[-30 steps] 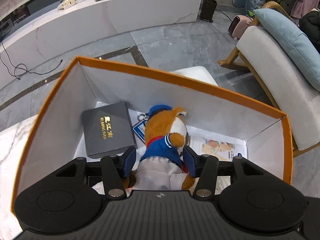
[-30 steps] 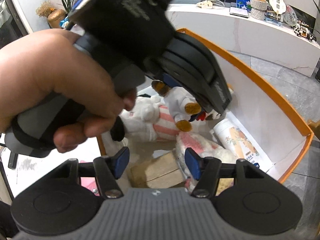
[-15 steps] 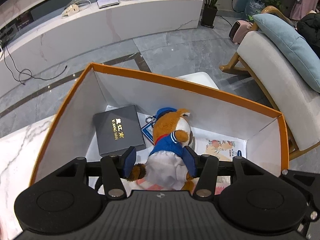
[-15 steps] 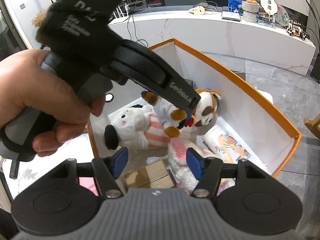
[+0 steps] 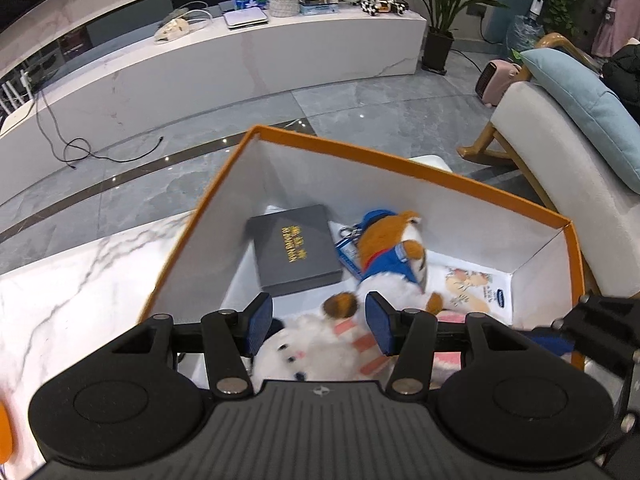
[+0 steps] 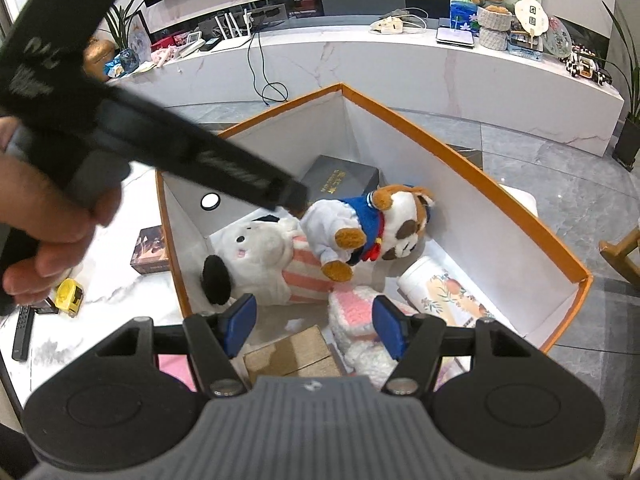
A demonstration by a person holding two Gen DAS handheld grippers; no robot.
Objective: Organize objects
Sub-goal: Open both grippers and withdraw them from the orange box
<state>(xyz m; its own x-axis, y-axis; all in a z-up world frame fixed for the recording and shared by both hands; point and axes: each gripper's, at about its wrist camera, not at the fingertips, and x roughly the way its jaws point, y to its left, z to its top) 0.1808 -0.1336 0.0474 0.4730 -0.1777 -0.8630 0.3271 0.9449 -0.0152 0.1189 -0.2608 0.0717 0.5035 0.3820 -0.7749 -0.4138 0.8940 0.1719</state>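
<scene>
Orange-rimmed white cardboard box (image 5: pixel 404 168) held the sailor-suited brown-and-white plush dog (image 6: pixel 372 228) while my left claw (image 5: pixel 318 322) and right claw (image 6: pixel 312 322) hovered spread, gripping nothing.

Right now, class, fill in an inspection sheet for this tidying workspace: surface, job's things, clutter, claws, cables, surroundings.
Surface: white marble table, bearing an orange-rimmed box.
Job's things: in the box, a dog toy lies across a white plush; also a black case, a pink fluffy toy, a printed tube and a cardboard block.
Clutter: yellow tape measure, small dark carton and remote on the table beside the box.
Claws: left claw open above the toys, holding nothing; right claw open over the box, empty.
Cables: black cable loose on the floor.
Surroundings: long marble counter, armchair, potted plant.
</scene>
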